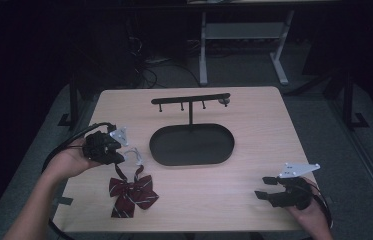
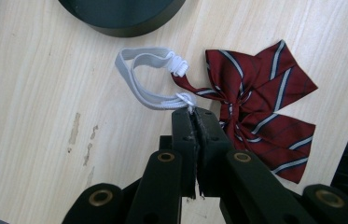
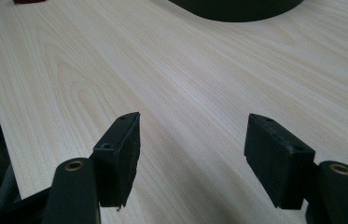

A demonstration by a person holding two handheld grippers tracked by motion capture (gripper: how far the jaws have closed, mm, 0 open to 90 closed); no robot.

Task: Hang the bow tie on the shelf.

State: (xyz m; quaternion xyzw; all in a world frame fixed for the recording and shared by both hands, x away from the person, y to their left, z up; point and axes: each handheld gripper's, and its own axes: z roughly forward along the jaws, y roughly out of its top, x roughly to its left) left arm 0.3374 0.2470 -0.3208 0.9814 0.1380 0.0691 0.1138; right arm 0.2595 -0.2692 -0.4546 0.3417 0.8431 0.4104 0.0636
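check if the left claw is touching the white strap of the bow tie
Touching. In the left gripper view the left claw has its jaws closed together on the white strap, pinching it at the tips right beside the bow tie.

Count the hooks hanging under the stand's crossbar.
4, spaced in a row beneath the black crossbar: one near its left end, two either side of the post, one by the right end, partly blurred.

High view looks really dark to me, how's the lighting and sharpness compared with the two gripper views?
High view: dim, room behind nearly black, table lit but soft, bow tie legible. Left gripper view: bright, even, sharp on the white elastic loop pinched at the left gripper. Right gripper view: bright wood grain, open right gripper, its jaws slightly soft up close.
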